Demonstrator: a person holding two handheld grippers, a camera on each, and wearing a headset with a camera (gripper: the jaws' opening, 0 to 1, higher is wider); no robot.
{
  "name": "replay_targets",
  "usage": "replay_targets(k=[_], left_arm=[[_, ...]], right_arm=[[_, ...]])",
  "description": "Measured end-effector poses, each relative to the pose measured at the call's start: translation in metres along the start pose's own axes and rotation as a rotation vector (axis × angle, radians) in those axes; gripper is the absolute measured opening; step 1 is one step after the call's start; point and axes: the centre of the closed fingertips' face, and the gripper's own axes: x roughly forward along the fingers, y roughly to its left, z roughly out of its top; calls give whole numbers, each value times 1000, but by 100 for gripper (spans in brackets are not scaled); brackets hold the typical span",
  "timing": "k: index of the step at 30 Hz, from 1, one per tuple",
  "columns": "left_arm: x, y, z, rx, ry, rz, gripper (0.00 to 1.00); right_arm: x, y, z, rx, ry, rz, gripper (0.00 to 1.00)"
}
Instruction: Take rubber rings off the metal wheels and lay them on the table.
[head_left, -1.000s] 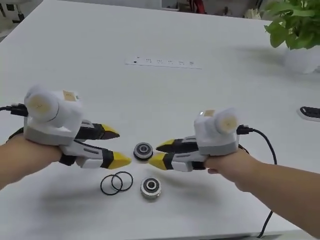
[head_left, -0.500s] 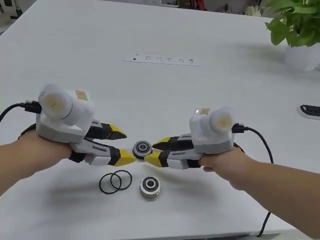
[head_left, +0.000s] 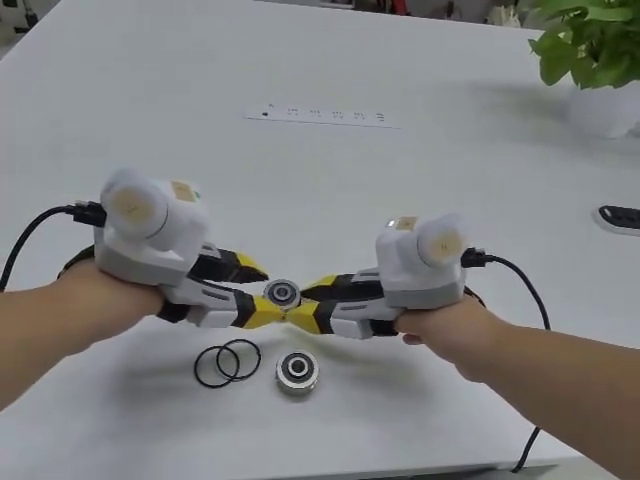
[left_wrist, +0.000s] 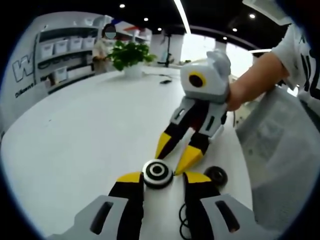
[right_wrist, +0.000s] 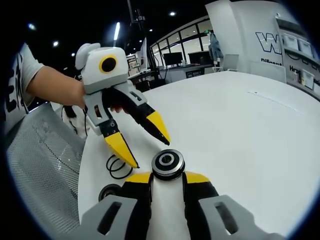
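- At the lower centre of the head view, your left tool (head_left: 260, 291) and right tool (head_left: 302, 303) meet tip to tip around one metal wheel (head_left: 281, 292). It sits between their yellow tips. Whether it rests on the desk (head_left: 320, 200) or is lifted off it cannot be told.
- Left tool: the jaws stand partly open and straddle the wheel. In the left gripper view a gap shows beside one jaw, so no firm hold is evident.
- Right tool: the jaws are set narrower, with the wheel at their very tips. Whether they pinch it cannot be told.
- Progress: two rubber rings (head_left: 227, 362) lie overlapping on the desk, below and left of the tools. Just right of them rests a second wheel (head_left: 297, 368), apart from both tools. On this evidence part of the work is done. The wheel between the tools shows a dark outer band, probably a ring yet to come off.
- Materials: the wheels are small round discs of bright, hard metal with a dark band around the hub. The rings are thin black loops, likely limp and stretchy. The desk is smooth, matt white.
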Motion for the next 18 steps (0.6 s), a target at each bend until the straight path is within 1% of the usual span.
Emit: replay_targets(k=[8, 11, 18], left_arm=[[4, 2, 0, 3, 8, 5, 26], [7, 5, 1, 5, 11, 14, 23], [11, 6, 0, 14, 17, 18, 21]], right_arm=[[0, 0, 0, 11, -9, -4, 19], [0, 0, 0, 12, -9, -3, 19], [-1, 0, 0, 15, -12, -4, 18]])
